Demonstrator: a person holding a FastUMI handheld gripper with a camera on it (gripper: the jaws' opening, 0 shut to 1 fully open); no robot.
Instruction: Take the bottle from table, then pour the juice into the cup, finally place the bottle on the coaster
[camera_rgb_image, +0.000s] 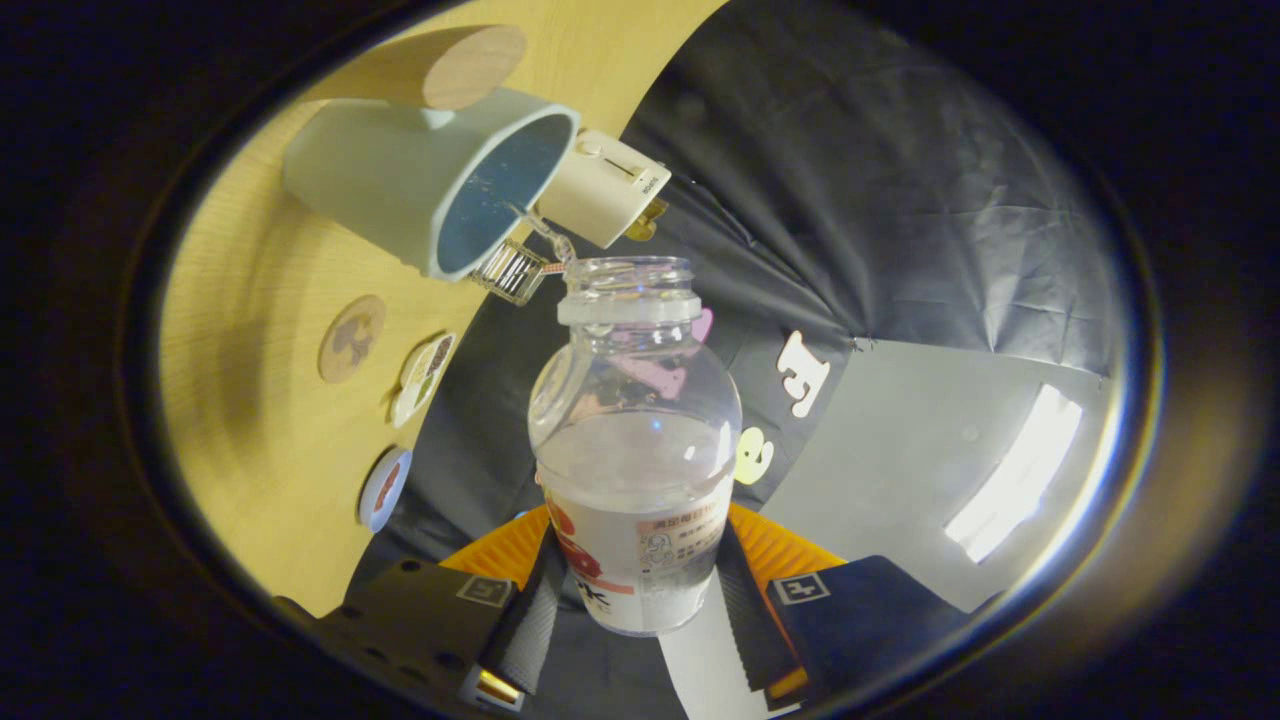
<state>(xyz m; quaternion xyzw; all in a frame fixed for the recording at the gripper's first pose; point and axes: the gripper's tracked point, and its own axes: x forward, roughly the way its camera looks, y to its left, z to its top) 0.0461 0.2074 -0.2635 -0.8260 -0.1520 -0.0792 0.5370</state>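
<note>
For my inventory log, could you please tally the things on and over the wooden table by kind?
Clear plastic bottle, gripper shut on it: 1
Pale grey-green cup: 1
Round flat discs: 3
Wooden cylinder: 1
Cream plug-like box: 1
Total: 7

A recording booth: black cloth wall (900, 180) behind a light wooden table (260, 420) with round coasters (352, 338).
</note>
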